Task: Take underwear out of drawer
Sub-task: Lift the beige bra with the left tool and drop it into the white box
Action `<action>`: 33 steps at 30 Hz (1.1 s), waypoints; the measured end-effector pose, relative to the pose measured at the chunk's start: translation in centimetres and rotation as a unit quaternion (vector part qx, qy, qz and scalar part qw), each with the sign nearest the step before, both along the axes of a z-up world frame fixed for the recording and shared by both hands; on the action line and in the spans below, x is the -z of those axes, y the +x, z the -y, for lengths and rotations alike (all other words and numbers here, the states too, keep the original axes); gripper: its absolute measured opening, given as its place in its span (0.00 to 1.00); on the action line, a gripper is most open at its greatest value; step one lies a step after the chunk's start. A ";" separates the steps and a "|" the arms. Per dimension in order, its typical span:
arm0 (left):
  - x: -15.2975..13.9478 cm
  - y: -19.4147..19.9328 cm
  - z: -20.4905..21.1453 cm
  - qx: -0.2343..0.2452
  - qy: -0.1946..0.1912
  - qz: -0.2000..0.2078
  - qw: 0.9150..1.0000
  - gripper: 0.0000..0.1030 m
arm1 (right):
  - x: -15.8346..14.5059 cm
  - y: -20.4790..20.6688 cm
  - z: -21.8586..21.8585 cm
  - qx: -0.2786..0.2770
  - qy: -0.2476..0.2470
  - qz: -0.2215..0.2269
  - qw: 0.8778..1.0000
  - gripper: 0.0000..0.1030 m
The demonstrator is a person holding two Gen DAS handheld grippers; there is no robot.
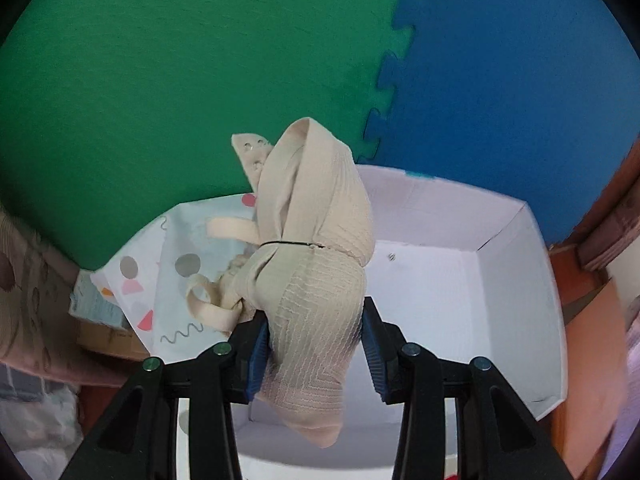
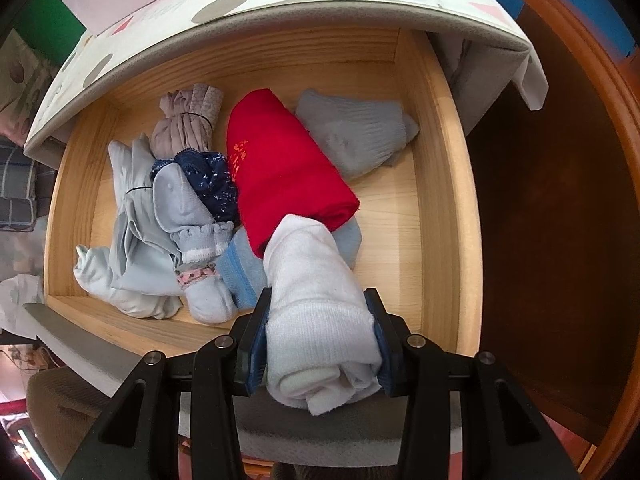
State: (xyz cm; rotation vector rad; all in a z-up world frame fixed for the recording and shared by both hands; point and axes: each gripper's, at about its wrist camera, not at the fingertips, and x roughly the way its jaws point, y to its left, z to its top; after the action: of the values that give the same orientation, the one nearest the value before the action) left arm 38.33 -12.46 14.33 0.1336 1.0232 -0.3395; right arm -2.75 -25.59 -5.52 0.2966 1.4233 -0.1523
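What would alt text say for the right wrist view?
The right gripper clamps a rolled white garment above an open wooden drawer. Inside lie a red roll, a grey folded piece and pale blue bundles.

Even, soft indoor light is filling both fisheye views, casting only faint shadows. Edges are bending strongly and fading into black corners. The left-wrist view's right edge is smearing with motion blur; the wooden drawer (image 2: 436,184) is showing sharp and warmly lit.
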 end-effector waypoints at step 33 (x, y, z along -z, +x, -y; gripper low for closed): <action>6.6 -5.1 -2.7 -0.021 0.048 -0.099 0.994 0.07 | -0.8 -1.0 1.6 0.017 0.018 0.012 1.000 0.39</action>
State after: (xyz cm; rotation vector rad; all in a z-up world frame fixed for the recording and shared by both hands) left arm 33.27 -9.76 7.69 0.1671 1.2382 -0.2684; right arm -3.72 -27.18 -4.67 0.3521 1.3989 -0.1510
